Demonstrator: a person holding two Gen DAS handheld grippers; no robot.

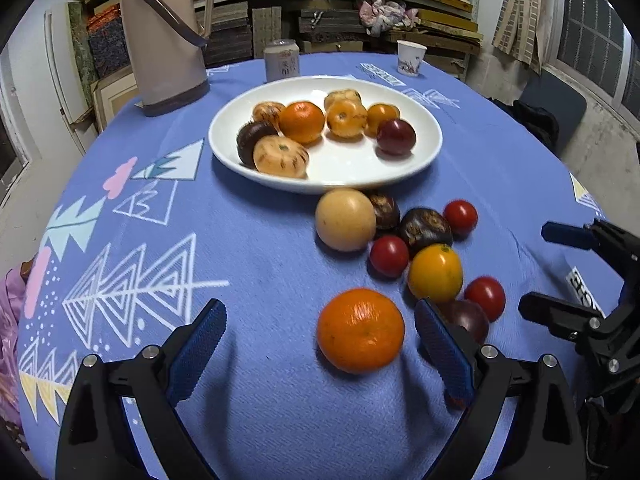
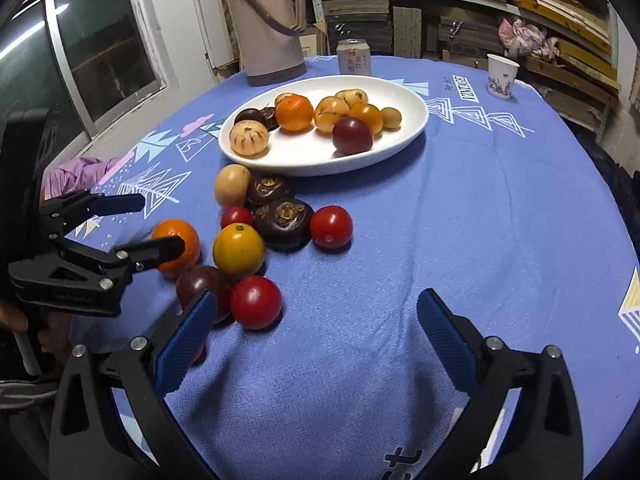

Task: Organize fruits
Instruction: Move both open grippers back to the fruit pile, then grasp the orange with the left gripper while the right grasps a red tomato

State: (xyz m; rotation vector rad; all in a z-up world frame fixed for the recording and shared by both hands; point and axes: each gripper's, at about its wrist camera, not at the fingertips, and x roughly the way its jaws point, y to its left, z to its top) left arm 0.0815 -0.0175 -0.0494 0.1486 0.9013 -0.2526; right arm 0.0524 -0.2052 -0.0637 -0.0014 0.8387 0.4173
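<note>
Here, left gripper (image 1: 320, 332) fingers (image 1: 440, 344) loosely flank orange (image 1: 360, 330).

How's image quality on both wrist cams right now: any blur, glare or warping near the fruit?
Left wrist: fisheye bends the table edge; orange sharp, white plate slightly soft, claw shadows on the blue tablecloth. Right wrist: same warping, glare spots on the red tomato, dark corners.
</note>
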